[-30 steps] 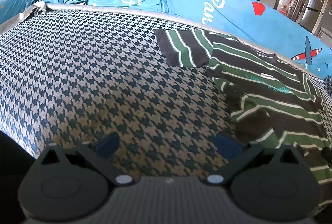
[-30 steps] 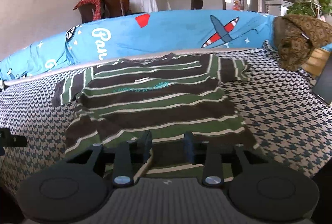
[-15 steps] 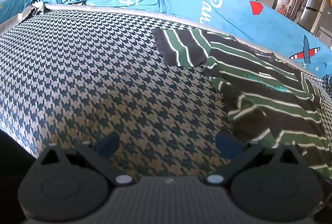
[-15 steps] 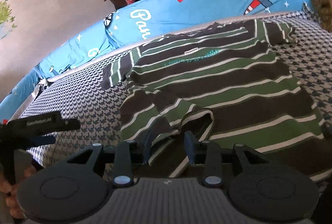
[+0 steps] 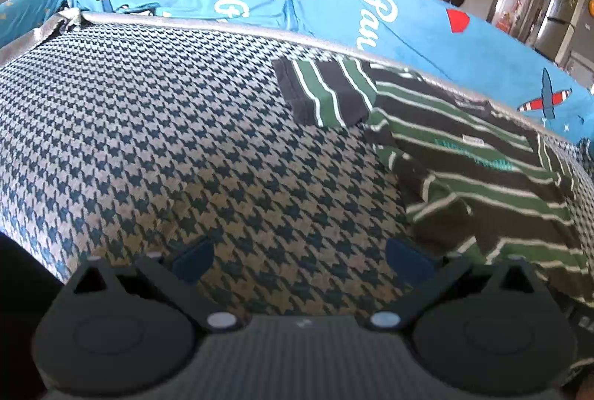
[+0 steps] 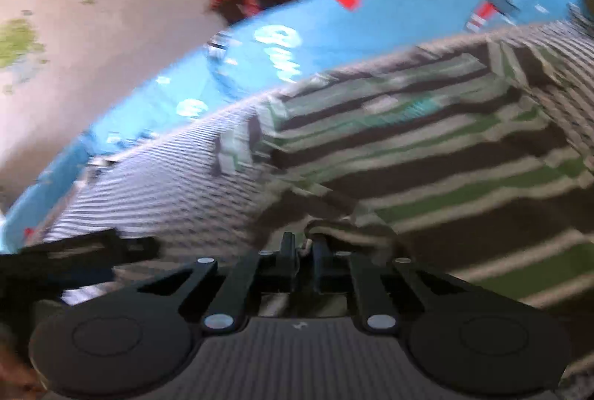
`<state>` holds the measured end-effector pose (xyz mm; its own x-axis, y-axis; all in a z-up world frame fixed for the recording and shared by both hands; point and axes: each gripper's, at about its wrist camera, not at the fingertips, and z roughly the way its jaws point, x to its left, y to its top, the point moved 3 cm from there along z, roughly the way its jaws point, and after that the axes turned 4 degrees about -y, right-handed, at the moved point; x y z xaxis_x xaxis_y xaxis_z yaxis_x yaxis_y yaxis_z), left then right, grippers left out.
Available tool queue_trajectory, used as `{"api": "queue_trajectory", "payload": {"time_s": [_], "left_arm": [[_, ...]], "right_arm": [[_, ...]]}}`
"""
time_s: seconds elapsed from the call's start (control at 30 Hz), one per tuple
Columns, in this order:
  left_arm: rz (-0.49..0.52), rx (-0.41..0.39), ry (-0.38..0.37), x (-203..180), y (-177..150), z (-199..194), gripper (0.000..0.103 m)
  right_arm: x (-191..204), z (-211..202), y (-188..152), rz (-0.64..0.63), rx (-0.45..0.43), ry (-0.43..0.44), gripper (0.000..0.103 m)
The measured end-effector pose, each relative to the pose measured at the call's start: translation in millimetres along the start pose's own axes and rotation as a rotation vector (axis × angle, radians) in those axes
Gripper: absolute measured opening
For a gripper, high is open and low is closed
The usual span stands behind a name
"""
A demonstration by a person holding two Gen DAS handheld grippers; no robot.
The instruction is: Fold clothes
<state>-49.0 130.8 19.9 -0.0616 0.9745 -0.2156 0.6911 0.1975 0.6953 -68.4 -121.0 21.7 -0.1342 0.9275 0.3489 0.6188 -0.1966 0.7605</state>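
Right wrist: right gripper pinching shirt hem; left view doesn't.

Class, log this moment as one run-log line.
left gripper: open, hovering over houndstooth cover | right gripper: shut on striped shirt hem

White script on the blue cover reads "Pau", cut off by the bed edge; the lettering further left cannot be read. The shirt carries teal chest lettering and a small white label, both too blurred to read.
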Motion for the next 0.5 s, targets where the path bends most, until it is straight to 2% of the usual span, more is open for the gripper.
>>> {"api": "queue_trajectory", "payload": {"time_s": [0.2,0.33,0.5], "left_arm": [[-0.035,-0.157,0.074,11,11,-27,0.103],[-0.039,-0.236,0.103,17,16,-44,0.103],[-0.079,-0.257,0.086,27,21,-54,0.103]], "right_arm": [[59,-18,4,-0.137,-0.031,0.244,0.011],[94,-16,-9,-0.242,-0.003,0.316,0.009],[111,-6,-27,-0.328,0.058,0.354,0.009]]}}
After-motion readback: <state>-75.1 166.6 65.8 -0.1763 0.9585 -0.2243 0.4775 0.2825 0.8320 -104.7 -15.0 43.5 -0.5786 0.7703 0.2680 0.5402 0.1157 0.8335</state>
